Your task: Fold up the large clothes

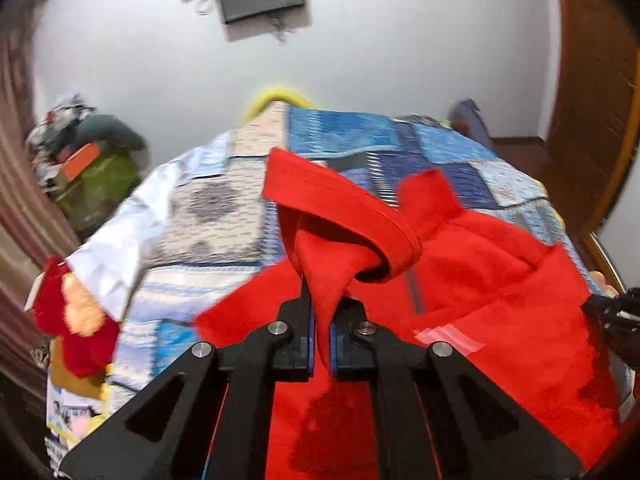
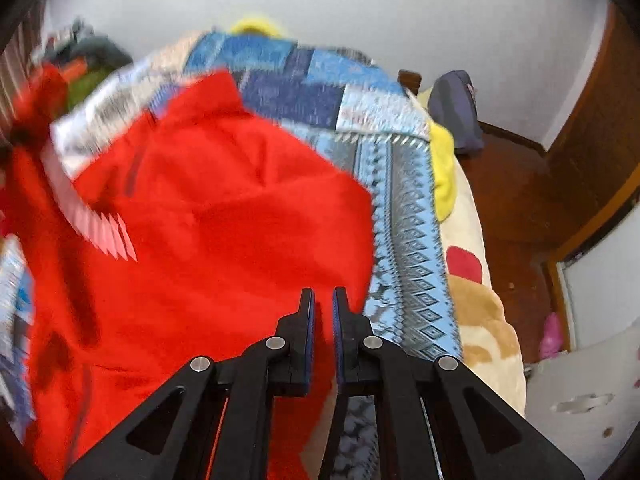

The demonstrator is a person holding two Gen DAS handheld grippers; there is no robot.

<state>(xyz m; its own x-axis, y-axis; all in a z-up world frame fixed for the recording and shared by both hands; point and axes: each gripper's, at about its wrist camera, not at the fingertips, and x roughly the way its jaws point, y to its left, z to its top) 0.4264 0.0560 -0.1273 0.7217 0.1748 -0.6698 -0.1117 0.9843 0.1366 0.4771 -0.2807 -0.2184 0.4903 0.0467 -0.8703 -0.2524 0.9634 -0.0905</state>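
A large red fleece garment [image 1: 480,280] lies spread on a blue patterned bedspread [image 1: 360,136]. My left gripper [image 1: 322,320] is shut on a fold of the red garment, lifting a cuffed part [image 1: 340,208] off the bed. In the right wrist view the red garment [image 2: 220,208] fills the left and middle. My right gripper [image 2: 323,312] hovers over the garment's right edge with a narrow gap between its fingers and nothing pinched in it. The right gripper also shows at the right edge of the left wrist view [image 1: 616,320]. The right wrist view is motion blurred.
A red and tan plush toy [image 1: 76,320] lies at the bed's left edge. A clothes pile with an orange box [image 1: 80,160] sits far left. A cream plush blanket [image 2: 472,280] and yellow cloth [image 2: 444,168] border the bed's right side. Wooden floor and door stand right.
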